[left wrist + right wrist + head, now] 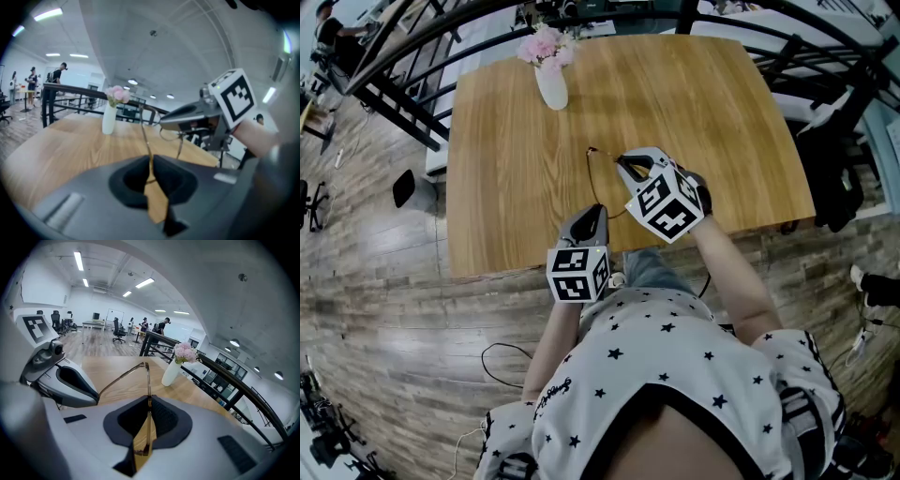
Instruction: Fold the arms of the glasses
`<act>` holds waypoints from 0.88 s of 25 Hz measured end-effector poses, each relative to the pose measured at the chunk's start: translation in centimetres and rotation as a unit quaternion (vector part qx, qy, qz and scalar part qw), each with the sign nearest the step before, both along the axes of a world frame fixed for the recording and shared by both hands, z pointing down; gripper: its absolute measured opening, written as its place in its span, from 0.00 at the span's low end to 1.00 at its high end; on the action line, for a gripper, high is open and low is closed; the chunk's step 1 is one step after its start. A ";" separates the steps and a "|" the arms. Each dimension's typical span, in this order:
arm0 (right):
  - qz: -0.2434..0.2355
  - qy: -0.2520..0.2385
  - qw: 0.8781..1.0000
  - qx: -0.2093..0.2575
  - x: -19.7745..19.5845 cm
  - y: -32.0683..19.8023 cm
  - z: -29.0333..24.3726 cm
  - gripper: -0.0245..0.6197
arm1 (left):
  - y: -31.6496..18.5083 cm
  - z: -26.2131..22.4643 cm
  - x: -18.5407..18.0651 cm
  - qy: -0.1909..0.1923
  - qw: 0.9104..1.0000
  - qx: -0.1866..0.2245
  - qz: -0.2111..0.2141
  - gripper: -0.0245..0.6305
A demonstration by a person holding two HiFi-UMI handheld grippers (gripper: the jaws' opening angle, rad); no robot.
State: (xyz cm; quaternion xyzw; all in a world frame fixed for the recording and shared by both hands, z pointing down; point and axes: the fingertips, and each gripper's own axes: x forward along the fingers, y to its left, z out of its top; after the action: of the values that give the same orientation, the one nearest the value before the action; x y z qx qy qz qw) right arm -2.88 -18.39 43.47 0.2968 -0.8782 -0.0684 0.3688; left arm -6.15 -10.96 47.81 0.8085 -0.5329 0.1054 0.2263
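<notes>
Star-print shirt (675, 375) nearest; left gripper (596, 212) and right gripper (624, 162) each clench a thin part of the glasses (148, 380) over the tabletop (516, 122) — one steadying, one presumably folding an arm.

The person wears a white short-sleeved shirt (666, 356) scattered with small black stars. The left gripper (596, 214) and the right gripper (626, 164) each have a smooth grey shell with black-lined jaws. Each carries a white cube (667, 206) printed with black square markers.
</notes>
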 end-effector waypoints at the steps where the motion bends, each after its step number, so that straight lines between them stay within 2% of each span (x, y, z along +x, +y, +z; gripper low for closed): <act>1: 0.001 -0.003 1.000 0.001 -0.1 0.1 -0.1 0.08 | 0.0 0.0 0.2 0.000 1.000 0.000 0.002 0.08; 22: 0.014 -0.064 0.998 0.000 -0.9 1.0 -1.0 0.08 | -0.7 -1.1 3.4 0.006 0.999 -0.005 0.039 0.08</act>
State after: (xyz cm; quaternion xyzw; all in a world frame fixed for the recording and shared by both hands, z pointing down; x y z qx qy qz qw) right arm -3.83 -17.37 42.47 0.3128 -0.8956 -0.0441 0.3131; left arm -2.75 -11.63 46.75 0.8285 -0.4988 0.1119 0.2287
